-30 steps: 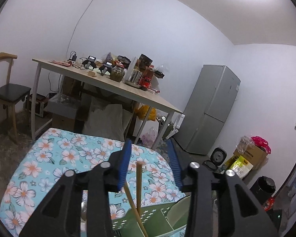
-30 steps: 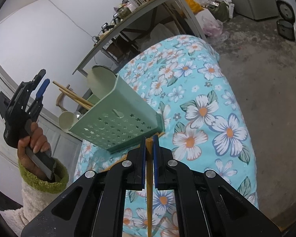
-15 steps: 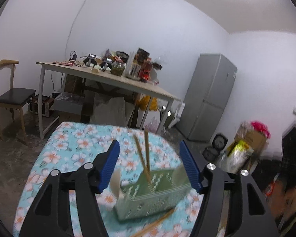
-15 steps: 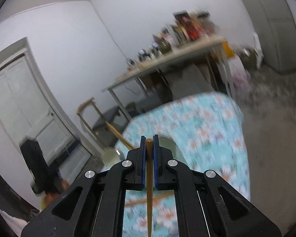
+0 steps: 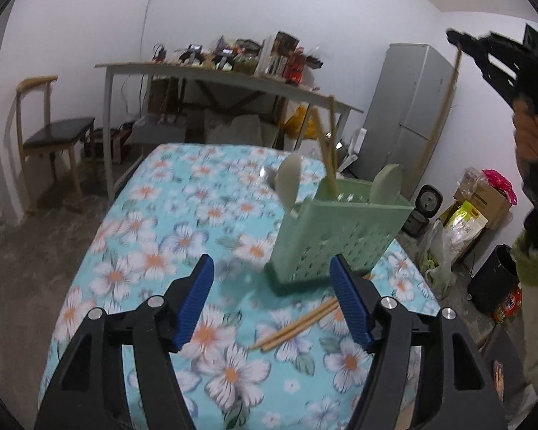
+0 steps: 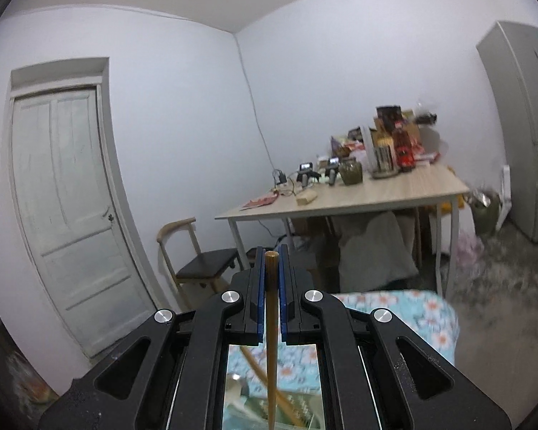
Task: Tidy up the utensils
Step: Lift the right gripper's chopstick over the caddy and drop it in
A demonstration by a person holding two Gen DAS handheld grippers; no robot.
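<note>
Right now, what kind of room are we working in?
Probably a lived-in home kitchen or dining room: a grey fridge, a cluttered wooden table with a chair beside it, and a flowered tablecloth.

Matt green plastic utensil basket [image 5: 335,231], star-perforated wall. Smooth light wooden chopsticks [image 5: 297,324] on floral printed cloth [image 5: 154,236]. Black matt plastic left gripper [image 5: 270,299]; ribbed blue pads [image 5: 195,295], shiny metal screws. Pale wood-grain table [image 6: 369,193]. Rough grey concrete floor [image 5: 21,272].
</note>
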